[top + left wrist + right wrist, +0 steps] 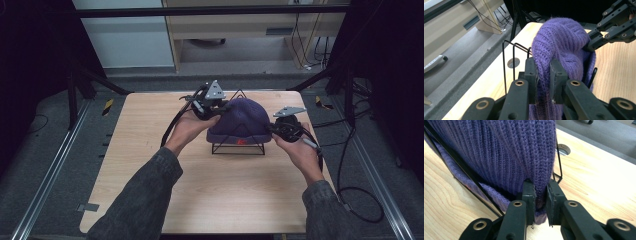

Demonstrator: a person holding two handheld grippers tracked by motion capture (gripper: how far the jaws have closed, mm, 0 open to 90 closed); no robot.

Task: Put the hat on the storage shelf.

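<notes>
Wooden table [200, 195] takes up the centre and lower part of the high view, w/ grey floor around it and a pale cabinet [240, 30] across the top of frame. Person's two forearms in dark sleeves come in from the bottom edge, left one from lower left, right one from lower right. Purple knit beanie [240, 120] sits just above mid-frame, draped over a black wire stand [238, 148] whose base rests on the table; a small red tag shows on the hat's lower front edge. Left gripper [220, 108] is at the hat's upper-left side, held in the left hand [187, 127]; in the left gripper view its jaws are pinched on a fold of the knit near frame centre [543, 75], wire loops of the stand [509, 62] just left of them, a round hole in the tabletop behind those. Right gripper [272, 127] is at the hat's lower-right edge, in the right hand [300, 150]; in the right gripper view its jaws are clamped on the hat's ribbed brim at lower centre [540, 195], w/ a stand wire crossing lower left. Cables trail from both grippers, the right one looping onto the floor at lower right.
</notes>
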